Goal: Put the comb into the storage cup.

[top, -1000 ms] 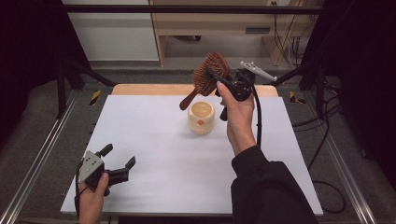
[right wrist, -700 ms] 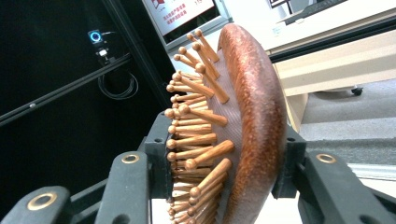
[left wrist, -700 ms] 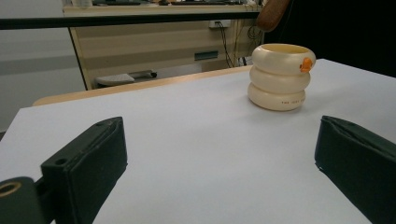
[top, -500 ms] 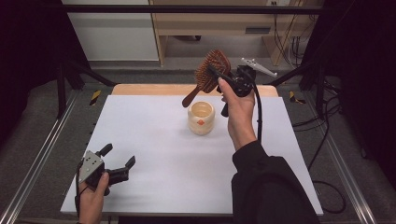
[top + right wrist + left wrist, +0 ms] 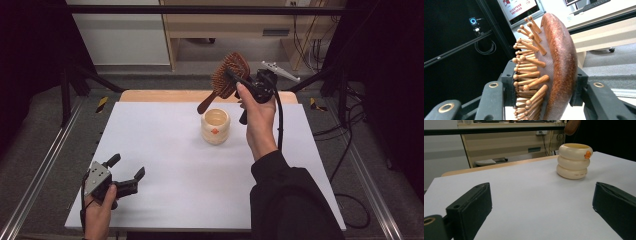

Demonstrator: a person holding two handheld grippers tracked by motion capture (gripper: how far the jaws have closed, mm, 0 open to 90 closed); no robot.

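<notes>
High view, right gripper [image 5: 239, 80]: raised above the far part of the white worktop [image 5: 175, 165], its fingers clenched on the head of a wooden hairbrush [image 5: 229, 75].
High view, hairbrush: held in the air, tilted, head up and away, handle end pointing down-left and hanging just above and behind the cup's rim; not touching the cup.
High view, cup [image 5: 215, 126]: a cream ribbed cup with a small orange mark on its side, upright on the far middle of the worktop, just left of the person's right hand [image 5: 259, 117].
High view, left gripper [image 5: 126, 172]: low at the near left corner of the worktop, held in the left hand [image 5: 99, 210], fingers spread and released, nothing between them, well apart from the cup.

Left gripper view, fingers [image 5: 472, 207]: two black pads wide apart with bare worktop between them.
Left gripper view, cup [image 5: 574, 161]: stands farther off to the right, three stacked rings, an orange knob near the rim; the brown handle tip of the hairbrush [image 5: 572, 126] shows above it.

Right gripper view, hairbrush [image 5: 549, 72]: clamped edge-on between the two black fingers [image 5: 492, 100], wooden pins facing left, rounded reddish-brown back facing right.
</notes>
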